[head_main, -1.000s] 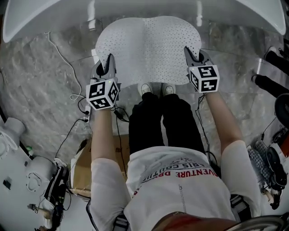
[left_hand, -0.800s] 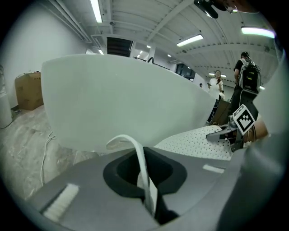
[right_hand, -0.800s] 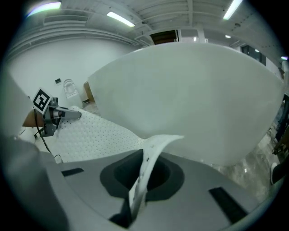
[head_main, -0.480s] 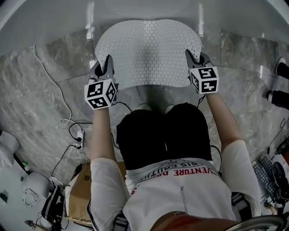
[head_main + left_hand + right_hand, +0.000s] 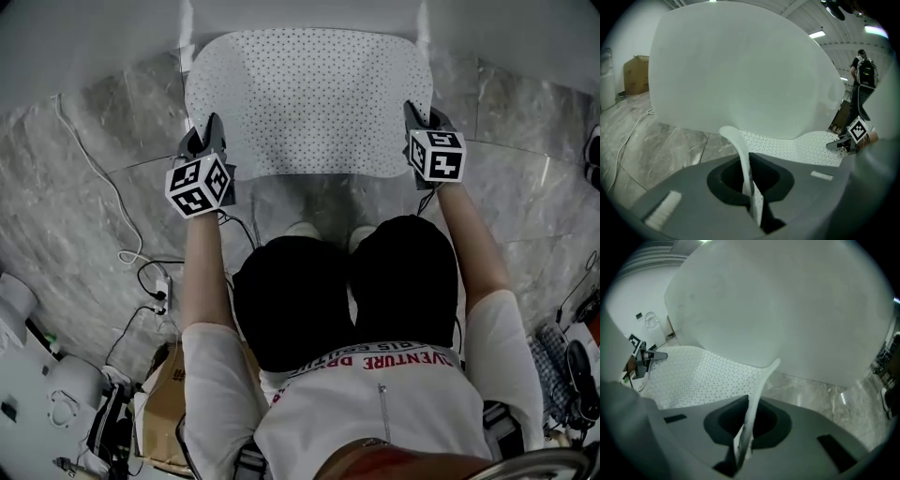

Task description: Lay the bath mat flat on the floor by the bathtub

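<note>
Left claw (image 5: pixel 212 125) on bath mat (image 5: pixel 309 98) edge

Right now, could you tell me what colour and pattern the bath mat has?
The bath mat is white with small dark dots all over, clearest in the head view.

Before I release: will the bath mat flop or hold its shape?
Probably floppy: the bath mat curls where the left gripper and right gripper pinch it. Likely light, since it looks thin there. Spread wide, it should settle flat.

Likely a mock bathroom set, white bathtub (image 5: pixel 300 13), marble floor (image 5: pixel 84 234), loose cables (image 5: pixel 633 130), cardboard box (image 5: pixel 636 74)
</note>
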`<state>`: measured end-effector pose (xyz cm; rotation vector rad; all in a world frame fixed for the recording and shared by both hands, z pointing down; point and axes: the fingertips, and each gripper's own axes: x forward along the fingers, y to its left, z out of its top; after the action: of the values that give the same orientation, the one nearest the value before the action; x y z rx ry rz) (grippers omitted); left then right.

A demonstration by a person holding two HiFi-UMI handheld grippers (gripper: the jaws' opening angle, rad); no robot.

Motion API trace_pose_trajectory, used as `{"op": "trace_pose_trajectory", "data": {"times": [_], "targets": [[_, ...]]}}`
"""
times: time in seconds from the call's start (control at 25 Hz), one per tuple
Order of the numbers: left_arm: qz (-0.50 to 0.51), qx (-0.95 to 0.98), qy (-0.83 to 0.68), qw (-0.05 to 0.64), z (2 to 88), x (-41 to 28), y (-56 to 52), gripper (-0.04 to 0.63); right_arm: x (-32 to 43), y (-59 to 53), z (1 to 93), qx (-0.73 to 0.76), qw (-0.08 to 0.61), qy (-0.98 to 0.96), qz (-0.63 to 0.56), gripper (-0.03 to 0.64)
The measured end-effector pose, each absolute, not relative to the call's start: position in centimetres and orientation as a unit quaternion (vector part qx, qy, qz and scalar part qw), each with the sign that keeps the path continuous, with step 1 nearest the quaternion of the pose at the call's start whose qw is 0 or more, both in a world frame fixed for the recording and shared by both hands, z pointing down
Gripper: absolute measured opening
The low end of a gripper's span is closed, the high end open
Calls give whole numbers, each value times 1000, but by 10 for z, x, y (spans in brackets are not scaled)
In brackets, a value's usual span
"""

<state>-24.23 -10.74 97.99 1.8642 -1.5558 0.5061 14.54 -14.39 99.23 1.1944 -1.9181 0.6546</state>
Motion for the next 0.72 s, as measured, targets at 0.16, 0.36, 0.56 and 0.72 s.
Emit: {"op": "trace_pose_trajectory", "data": {"times": [0.16,0.36,0.56,0.72], "targets": [[207,690,-608,333,1011,-260,-103,17,166,-145,1020,481,408,-728,270,18],[258,676,-619,306,1045,-272,-103,18,180,-144,1049,479,439,-711,269,17],[268,667,-618,319,1070,-279,-105,73,198,-140,1080,498,465,-684,260,59],[268,627,-644,347,1087,-301,-101,306,221,-141,1079,538,472,-661,225,253]]}}
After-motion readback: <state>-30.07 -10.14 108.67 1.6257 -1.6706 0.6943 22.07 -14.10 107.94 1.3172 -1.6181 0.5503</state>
